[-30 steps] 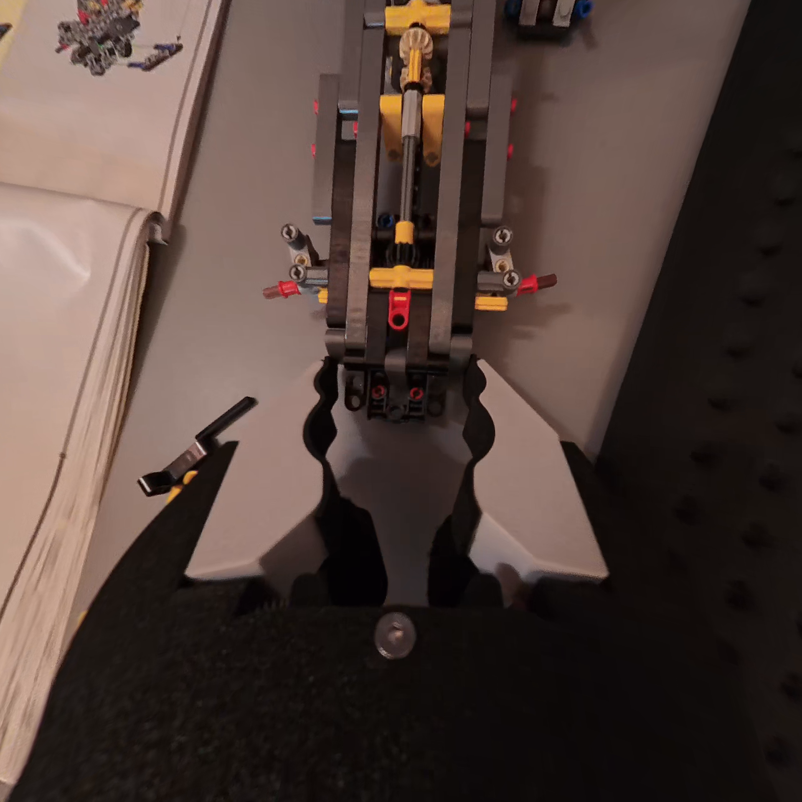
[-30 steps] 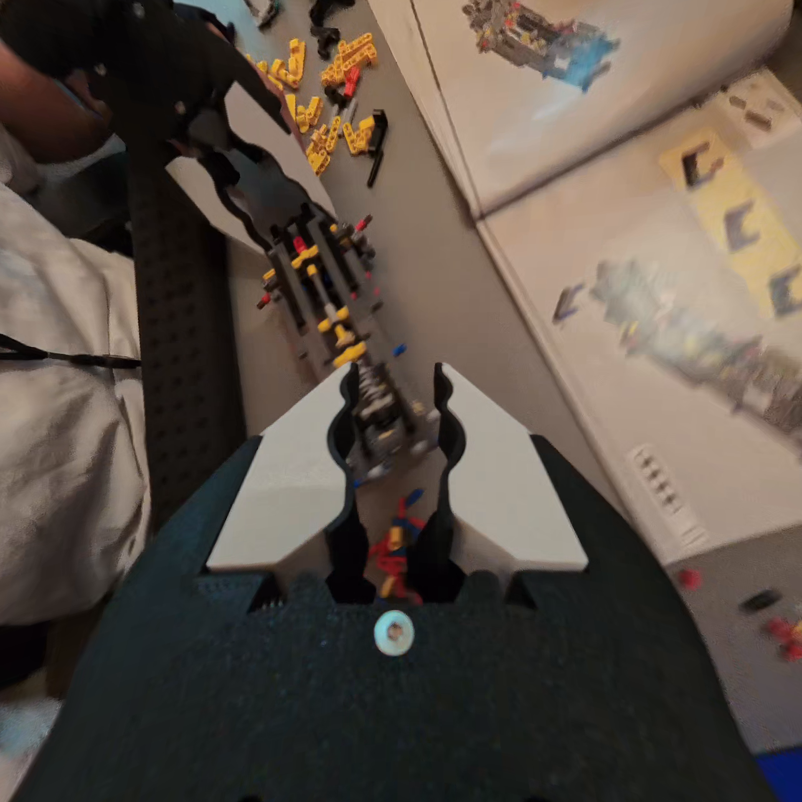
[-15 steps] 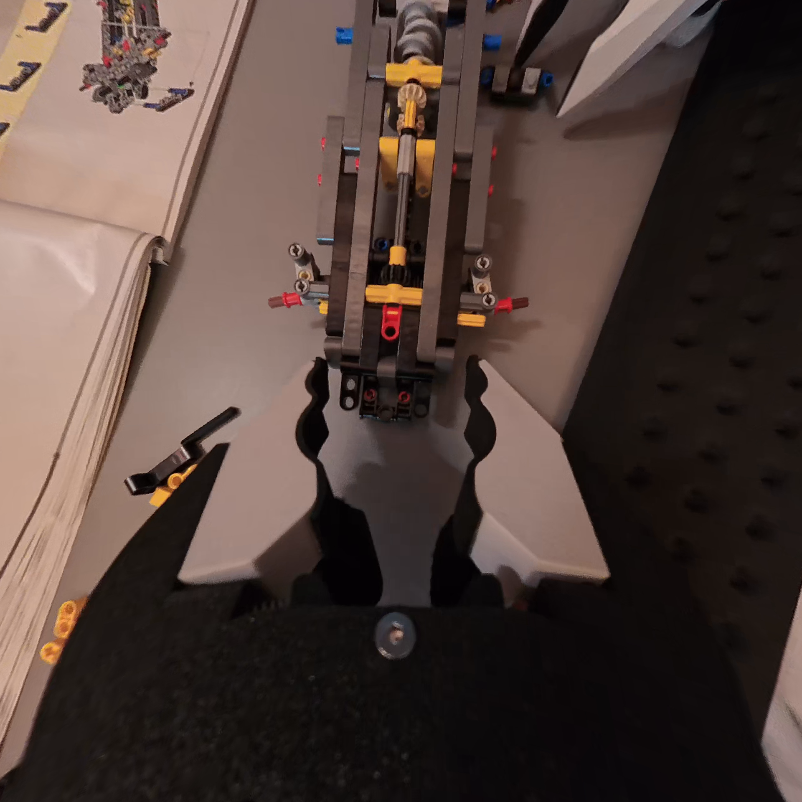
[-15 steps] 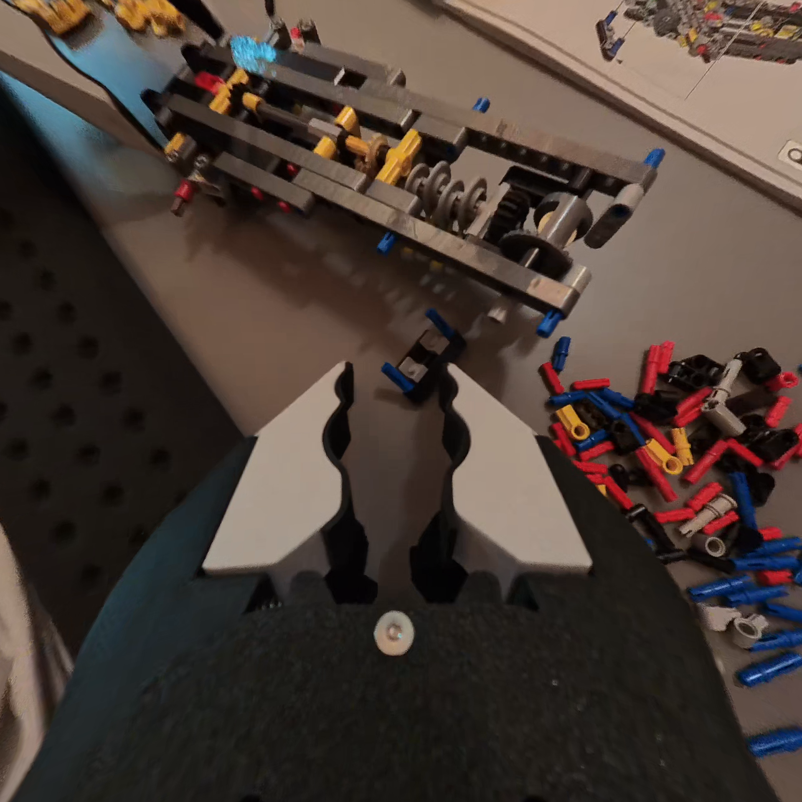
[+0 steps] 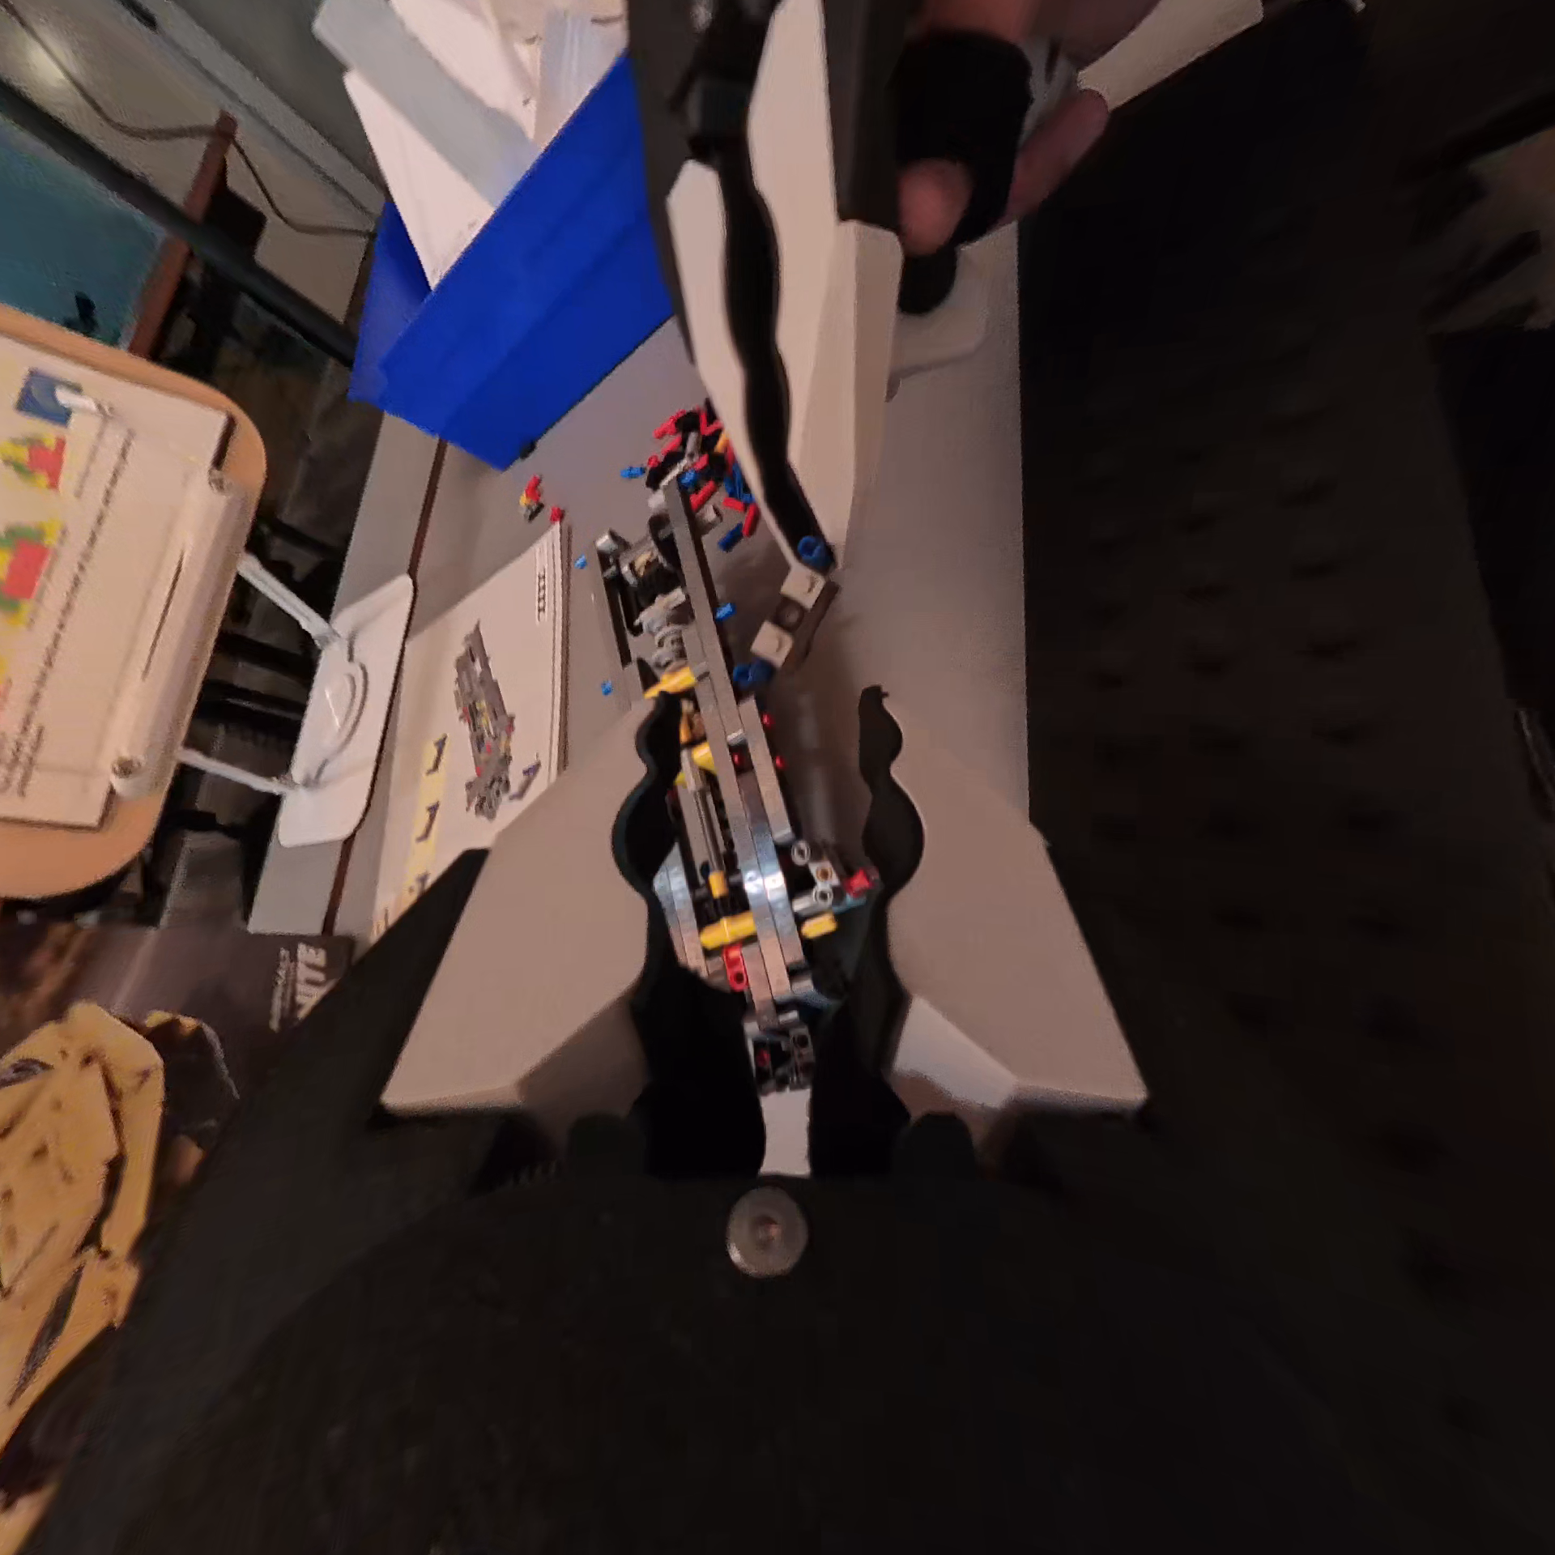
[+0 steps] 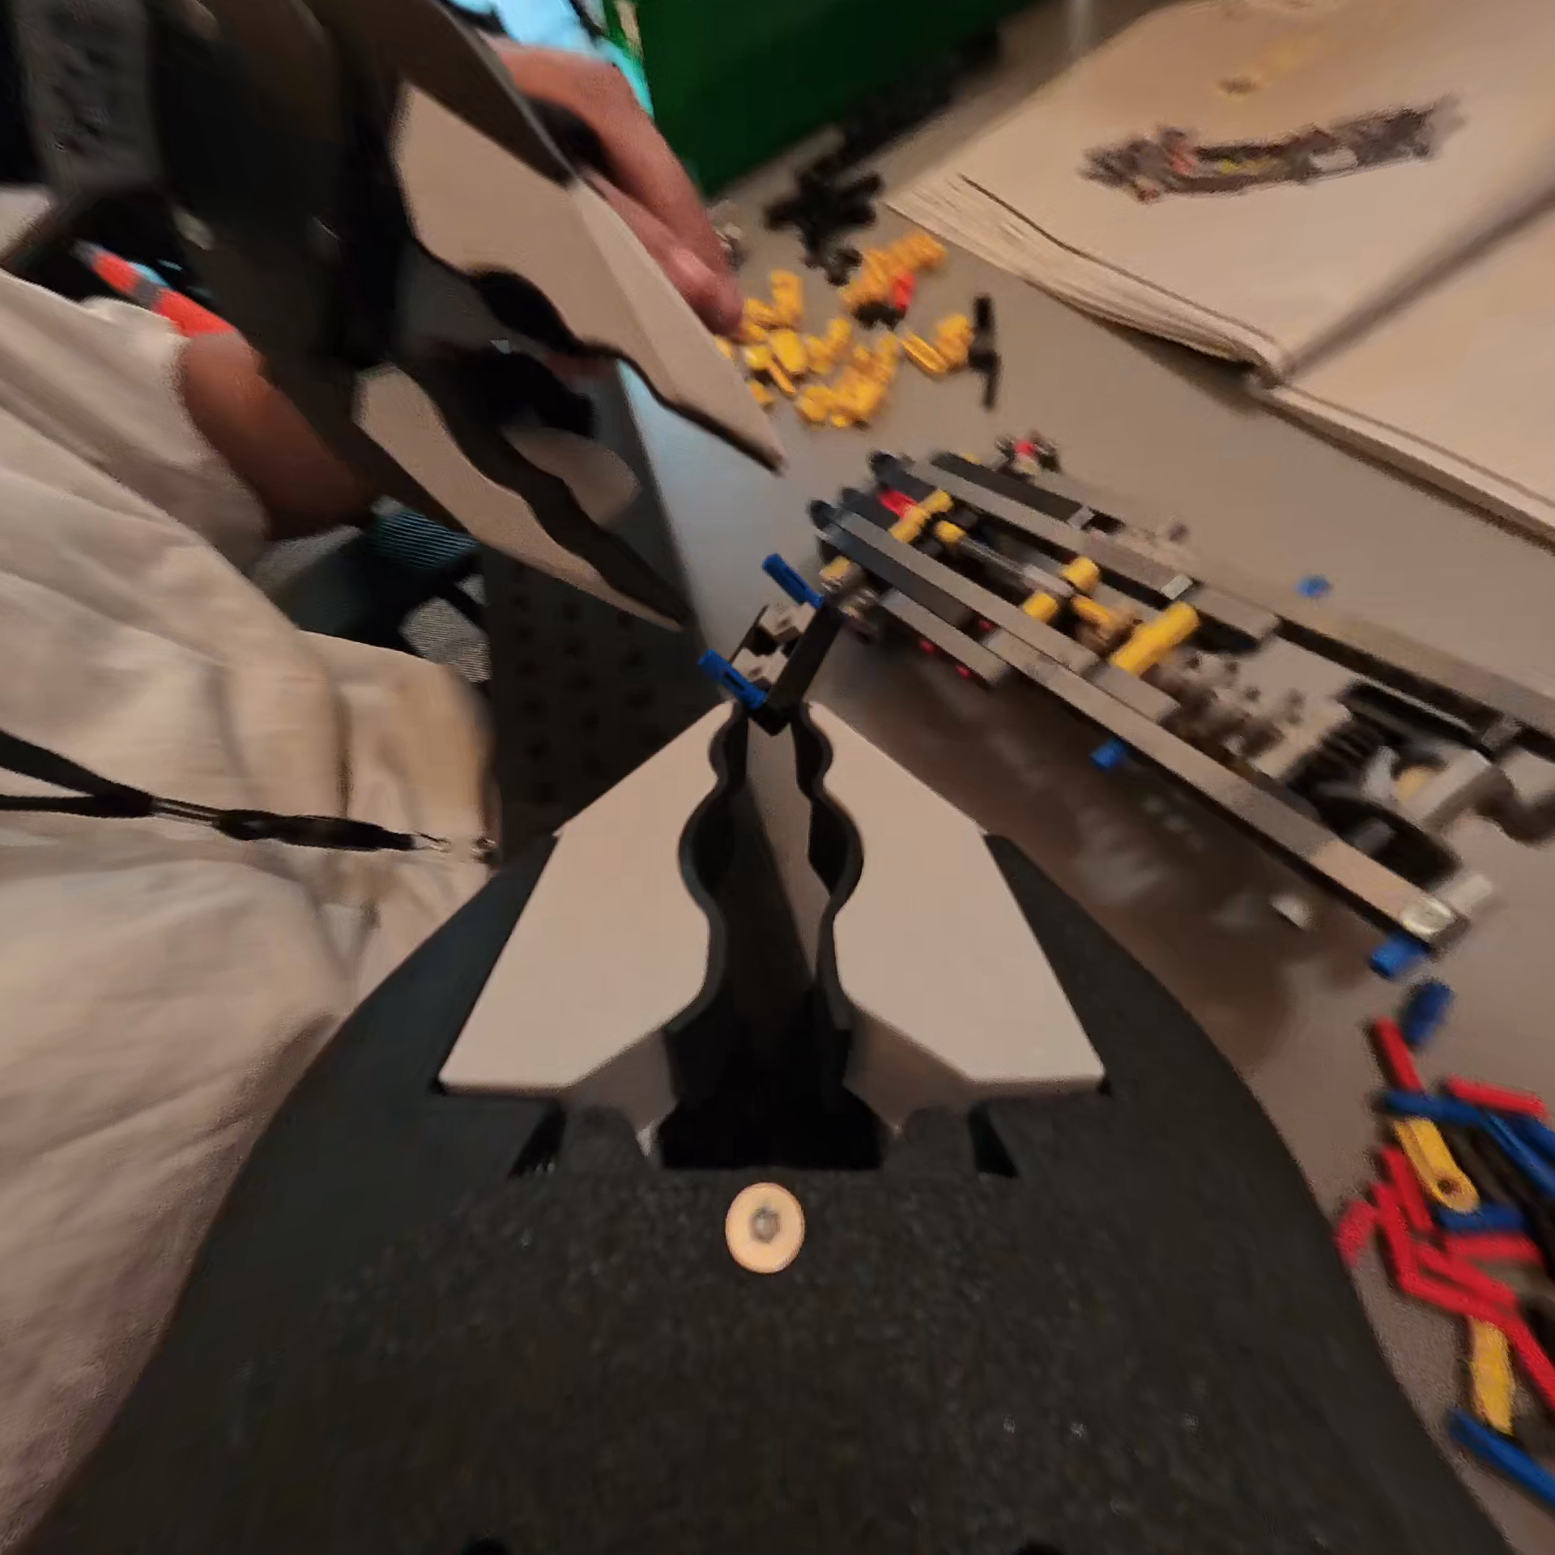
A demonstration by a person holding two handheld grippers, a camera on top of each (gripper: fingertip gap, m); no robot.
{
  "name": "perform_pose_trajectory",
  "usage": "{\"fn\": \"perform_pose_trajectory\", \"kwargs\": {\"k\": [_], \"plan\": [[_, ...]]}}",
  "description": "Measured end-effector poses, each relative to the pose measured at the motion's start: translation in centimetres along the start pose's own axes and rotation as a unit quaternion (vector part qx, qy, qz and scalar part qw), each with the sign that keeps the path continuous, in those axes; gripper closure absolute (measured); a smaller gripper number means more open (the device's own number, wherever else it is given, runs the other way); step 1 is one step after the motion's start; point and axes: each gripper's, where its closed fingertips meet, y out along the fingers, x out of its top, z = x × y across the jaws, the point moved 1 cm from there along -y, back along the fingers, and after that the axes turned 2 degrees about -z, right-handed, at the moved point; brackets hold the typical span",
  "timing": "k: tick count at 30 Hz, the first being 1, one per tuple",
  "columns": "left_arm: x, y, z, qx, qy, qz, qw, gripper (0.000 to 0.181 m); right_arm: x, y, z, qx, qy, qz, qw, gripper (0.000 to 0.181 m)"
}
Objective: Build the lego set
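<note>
The long grey, black and yellow lego chassis lies on the grey table. In the left wrist view its near end shows between the fingers of my left gripper, whose jaws stand wide apart. The right wrist view shows the left gripper open, its tips by the chassis end. My right gripper is shut at its tips on a small black and grey piece with blue pins, held above the table near that end. The left wrist view shows the right gripper and the piece beside the chassis.
An open instruction booklet lies beyond the chassis. Loose red, blue and black pins and a pile of yellow parts lie on the table. A blue bin stands behind. A black perforated mat borders the table.
My right gripper closed on the small piece that lay on the table and lifted it toward the chassis end. My left gripper moved forward so the chassis now shows between its fingers.
</note>
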Motion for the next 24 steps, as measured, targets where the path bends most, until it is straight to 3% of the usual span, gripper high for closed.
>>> {"fn": "perform_pose_trajectory", "kwargs": {"k": [2, 6, 8, 10, 11, 13, 16, 20, 22, 24], "plan": [[0.9, 0.4, -0.6, -0.009, 0.012, -0.018, 1.0, 0.143, 0.8, 0.3, 1.6, 0.045, -0.003, -0.003, 0.999, 0.172], [1.4, 0.1, -0.9, -0.014, -0.009, -0.05, 0.999, 0.168, 2.3, 0.9, 3.4, 0.105, 0.0, -0.025, 0.994, 0.172], [1.0, -0.2, -0.6, -0.008, -0.052, -0.053, 0.997, 0.169, 2.8, 1.3, 3.0, 0.097, -0.02, -0.034, 0.995, 0.172], [1.0, -0.8, -0.1, -0.022, -0.158, -0.084, 0.984, 0.169, 4.1, 1.5, 2.9, 0.074, -0.079, -0.077, 0.991, 0.164], [1.2, -1.2, 0.4, -0.039, -0.238, -0.112, 0.964, 0.168, 4.9, 1.4, 3.2, 0.065, -0.13, -0.11, 0.983, 0.155], [1.6, -2.3, 1.4, -0.097, -0.402, -0.178, 0.893, 0.168, 6.1, 1.5, 3.5, 0.016, -0.228, -0.145, 0.963, 0.149], [2.1, -4.0, 2.7, -0.189, -0.555, -0.247, 0.771, 0.169, 6.3, 2.1, 2.8, -0.102, -0.326, -0.092, 0.935, 0.149], [2.1, -5.0, 3.8, -0.269, -0.661, -0.275, 0.645, 0.17, 8.1, 2.2, 3.3, -0.205, -0.506, -0.061, 0.835, 0.151], [2.4, -5.5, 4.5, -0.302, -0.695, -0.295, 0.582, 0.169, 9.0, 2.6, 3.5, -0.216, -0.548, -0.054, 0.806, 0.144], [2.6, -5.3, 4.1, -0.328, -0.709, -0.288, 0.554, 0.169, 9.5, 2.9, 3.1, -0.229, -0.582, -0.046, 0.779, 0.139]]}}
